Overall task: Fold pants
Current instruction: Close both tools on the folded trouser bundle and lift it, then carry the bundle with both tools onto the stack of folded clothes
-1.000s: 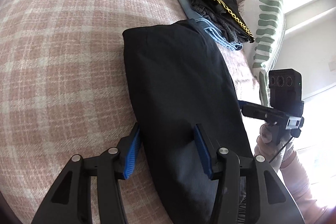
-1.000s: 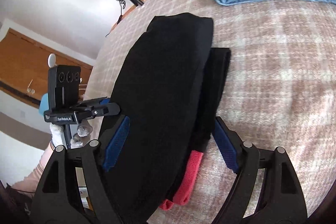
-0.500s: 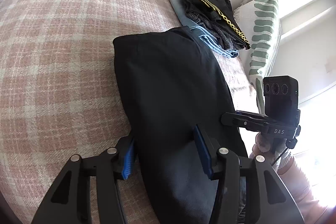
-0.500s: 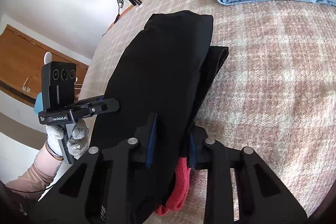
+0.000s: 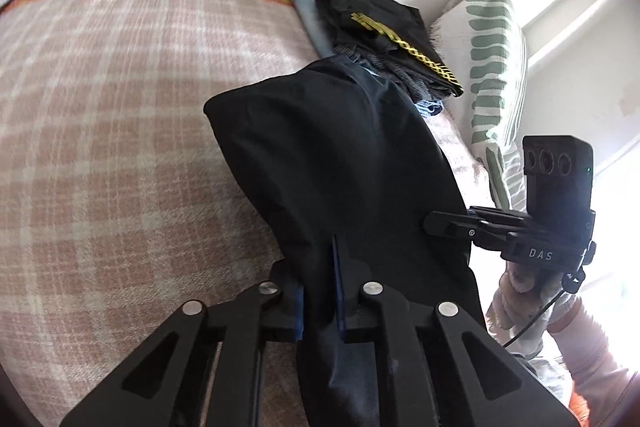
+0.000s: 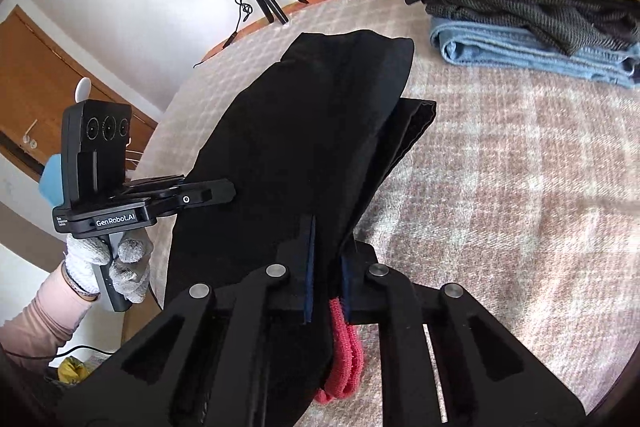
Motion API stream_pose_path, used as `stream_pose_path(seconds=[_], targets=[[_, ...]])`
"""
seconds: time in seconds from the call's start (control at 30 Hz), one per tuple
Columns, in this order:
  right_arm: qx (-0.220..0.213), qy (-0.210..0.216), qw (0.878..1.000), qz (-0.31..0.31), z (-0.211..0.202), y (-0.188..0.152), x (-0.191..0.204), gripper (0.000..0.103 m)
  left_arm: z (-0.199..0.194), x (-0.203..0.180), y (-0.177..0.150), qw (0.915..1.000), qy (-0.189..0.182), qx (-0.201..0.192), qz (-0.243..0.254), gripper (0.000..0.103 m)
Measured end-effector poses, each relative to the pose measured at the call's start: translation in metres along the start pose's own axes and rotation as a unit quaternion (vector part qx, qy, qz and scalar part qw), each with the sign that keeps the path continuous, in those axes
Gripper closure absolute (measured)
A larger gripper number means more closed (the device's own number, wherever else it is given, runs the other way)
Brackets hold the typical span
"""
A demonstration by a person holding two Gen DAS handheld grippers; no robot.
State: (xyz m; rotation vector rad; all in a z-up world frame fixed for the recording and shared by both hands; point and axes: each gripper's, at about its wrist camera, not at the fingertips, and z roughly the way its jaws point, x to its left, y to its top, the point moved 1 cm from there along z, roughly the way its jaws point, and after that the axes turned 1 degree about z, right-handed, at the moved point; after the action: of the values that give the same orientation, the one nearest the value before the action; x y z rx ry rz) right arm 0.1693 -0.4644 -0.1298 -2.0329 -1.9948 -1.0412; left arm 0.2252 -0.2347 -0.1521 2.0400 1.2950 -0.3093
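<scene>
While both claws (image 5: 320, 291) (image 6: 326, 267) pinch black pants (image 5: 340, 155), folded clothes stack (image 6: 532, 15) just beyond, pillow (image 5: 492, 67) alongside

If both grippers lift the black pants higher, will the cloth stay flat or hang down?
The black pants probably sag: the cloth already drapes in soft folds between the left gripper and right gripper. The lower layer may slide out, since it already sticks out sideways.
</scene>
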Motion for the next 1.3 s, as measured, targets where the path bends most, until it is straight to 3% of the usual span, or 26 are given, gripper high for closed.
stream_pose_path(seconds=[0.37, 0.7, 1.0, 1.3], targets=[[-0.064, -0.015, 0.998, -0.010, -0.050, 0.030, 0.010, 0.093, -0.027, -0.035, 0.030, 0.9981, 0.002, -0.038, 0.050, 0.098], [-0.142, -0.042, 0.989, -0.011, -0.117, 0.090, -0.004, 0.093, -0.036, -0.091, 0.105, 0.9912, -0.005, -0.073, 0.110, 0.098], [-0.187, -0.064, 0.980, 0.007, -0.155, 0.143, -0.043, 0.093, -0.007, -0.135, 0.179, 0.9853, -0.015, -0.089, 0.145, 0.098], [-0.196, -0.091, 0.976, 0.017, -0.156, 0.184, -0.084, 0.093, 0.035, -0.152, 0.230, 0.9831, -0.006, -0.089, 0.160, 0.098]])
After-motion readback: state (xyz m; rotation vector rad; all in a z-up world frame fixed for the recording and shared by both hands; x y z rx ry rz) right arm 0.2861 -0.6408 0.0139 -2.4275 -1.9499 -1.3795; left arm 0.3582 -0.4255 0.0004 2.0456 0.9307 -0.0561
